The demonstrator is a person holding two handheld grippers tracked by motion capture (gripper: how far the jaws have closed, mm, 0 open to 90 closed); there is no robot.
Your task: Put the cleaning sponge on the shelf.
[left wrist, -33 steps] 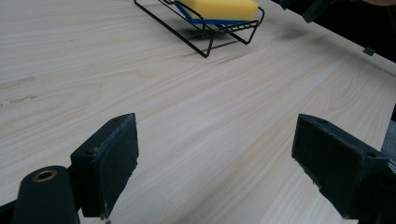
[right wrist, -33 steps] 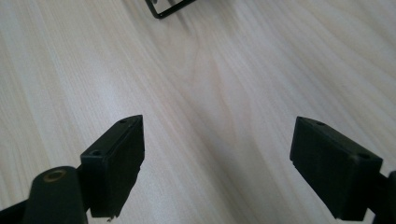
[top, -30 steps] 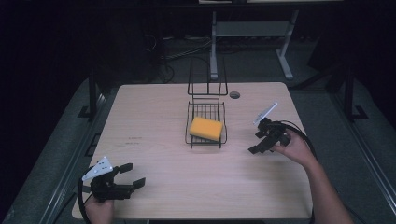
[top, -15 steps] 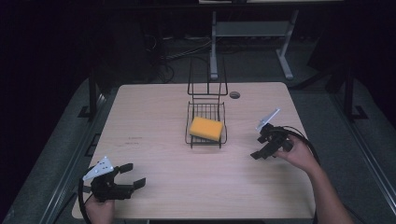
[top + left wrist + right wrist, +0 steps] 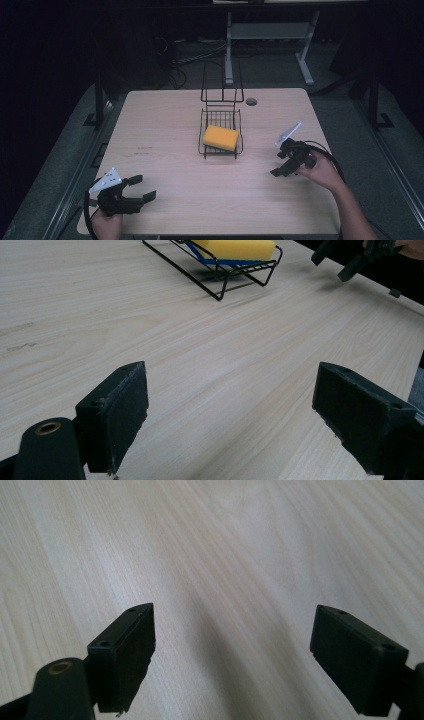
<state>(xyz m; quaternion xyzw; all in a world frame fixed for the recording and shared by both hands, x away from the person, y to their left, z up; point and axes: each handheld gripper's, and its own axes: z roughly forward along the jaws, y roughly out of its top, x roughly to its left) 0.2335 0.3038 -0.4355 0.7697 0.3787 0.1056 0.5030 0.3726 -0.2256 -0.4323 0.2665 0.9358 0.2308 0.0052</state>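
Basket (image 5: 220, 150): a yellow sponge (image 5: 220, 137) is held inside, lying flat.
Left gripper view: the sponge's blue underside (image 5: 235, 262) is revealed.
Left gripper (image 5: 140, 189): fingers spread wide, nothing grasped.
Right gripper (image 5: 278, 168): fingers wide apart, empty, above bare worktop (image 5: 210, 545).

Small dark round grommet (image 5: 251, 101), prob. cable hole, near far table (image 5: 160, 130) edge.

One sponge (image 5: 220, 138), one wire rack (image 5: 221, 150), two tools.

Sponge (image 5: 220, 138): yellow-orange top, blue layer beneath. Wire rack (image 5: 221, 150): black. Table (image 5: 165, 125): pale wood, fine straight grain, round dark grommet (image 5: 251, 101) near the far edge. Left gripper (image 5: 142, 187) and right gripper (image 5: 280, 165): black jaws, each with a light grey plate
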